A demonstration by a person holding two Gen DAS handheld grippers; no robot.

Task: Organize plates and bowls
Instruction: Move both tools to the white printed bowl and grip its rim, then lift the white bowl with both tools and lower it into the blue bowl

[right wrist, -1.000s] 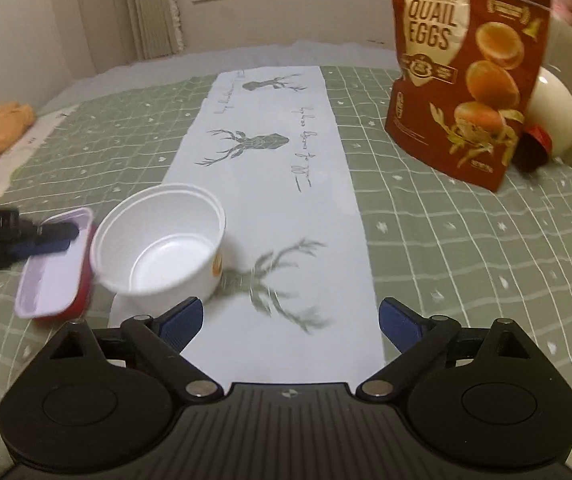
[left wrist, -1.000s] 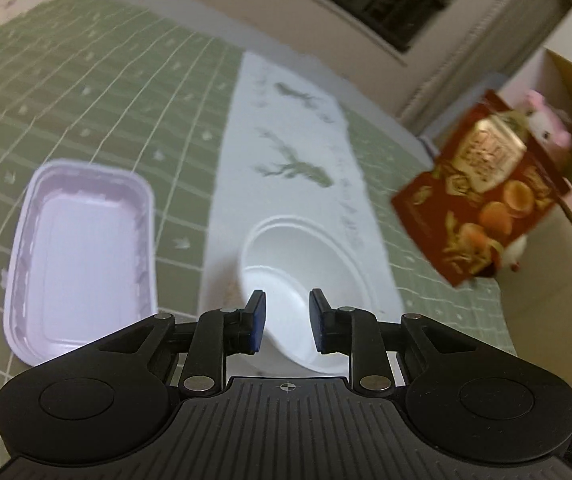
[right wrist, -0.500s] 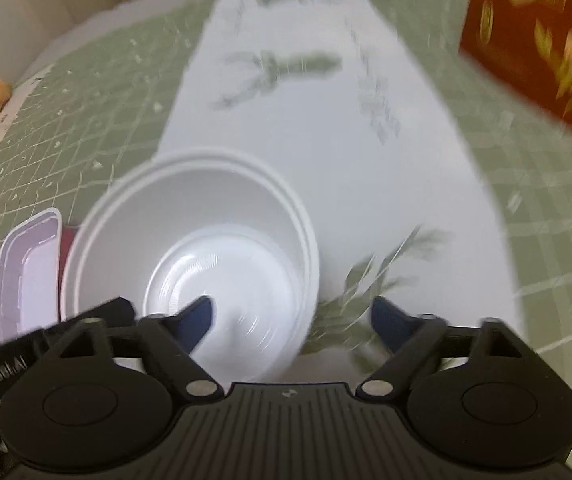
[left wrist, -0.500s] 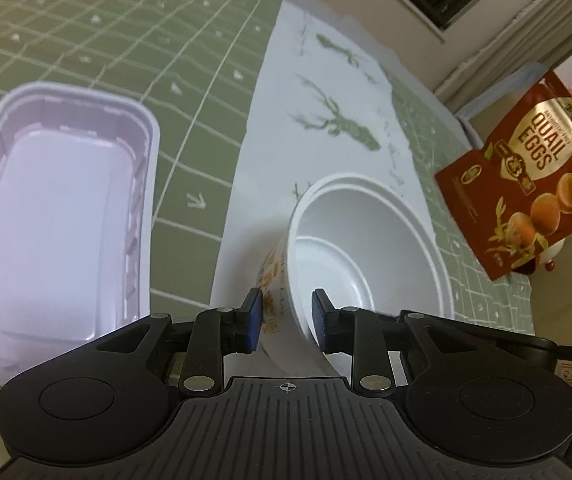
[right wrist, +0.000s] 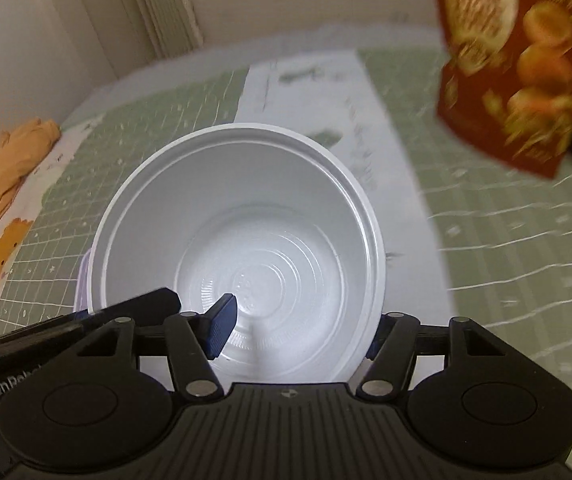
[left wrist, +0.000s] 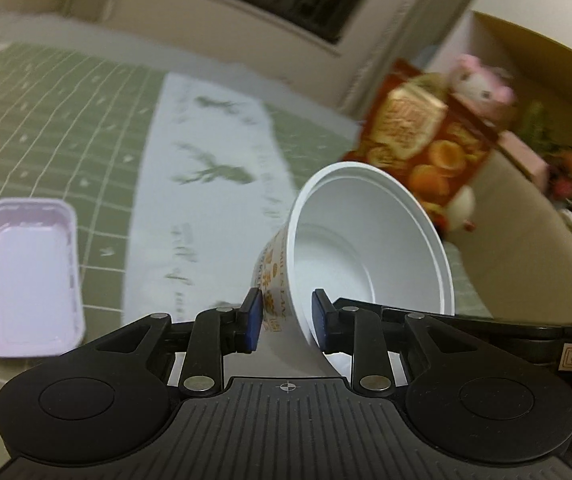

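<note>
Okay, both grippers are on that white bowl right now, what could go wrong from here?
1. The left gripper pinches only the thin wall of the tilted white bowl; it could buckle or slip out.
2. The right gripper is closing across the bowl's wall too; opposing pulls might deform it.

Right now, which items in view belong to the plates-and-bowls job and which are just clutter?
Job items:
- white bowl, clamped at its wall by the left hand-held gripper
- lilac tray on the green cloth

Lying about:
- red snack bag
- pink plush toy
- orange cloth
</note>
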